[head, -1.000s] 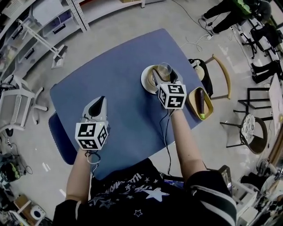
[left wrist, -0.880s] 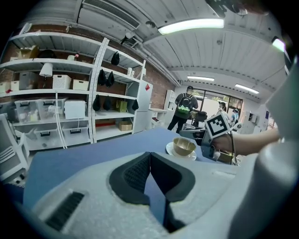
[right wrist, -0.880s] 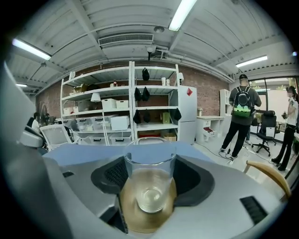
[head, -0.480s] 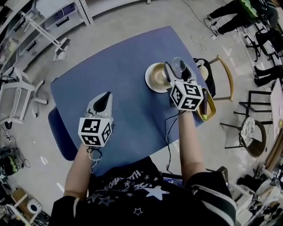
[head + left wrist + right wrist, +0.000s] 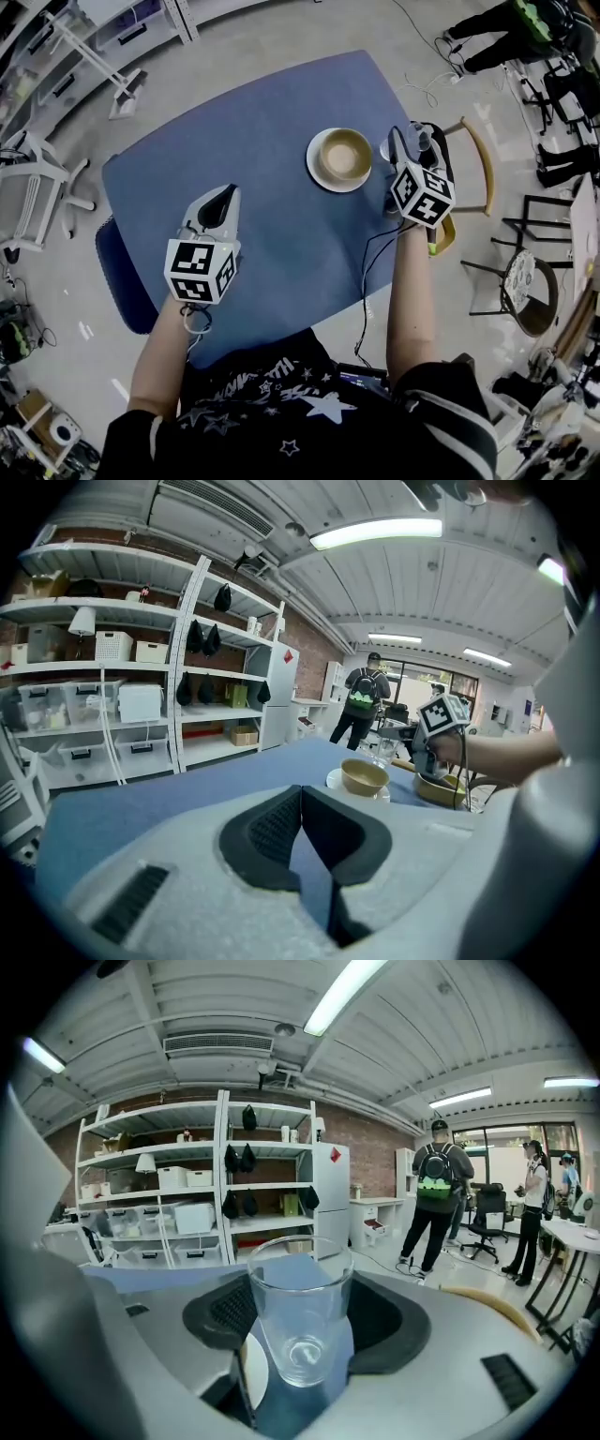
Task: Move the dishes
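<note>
Blue table [image 5: 272, 141]; glass [image 5: 300, 1288] (in right gripper [image 5: 302, 1326])

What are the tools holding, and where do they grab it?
The right tool grips the clear drinking glass by its sides; the left tool holds nothing.

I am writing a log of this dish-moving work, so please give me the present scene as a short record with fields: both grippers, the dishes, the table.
left gripper: fingers together, nothing between them, over the table's left part
right gripper: fingers closed on the glass, near the table's right edge
glass: clear, empty, upright
bowl: tan, standing on the white plate
white plate: on the table's right half
yellow dish: partly hidden by the right gripper
table: blue top
</note>
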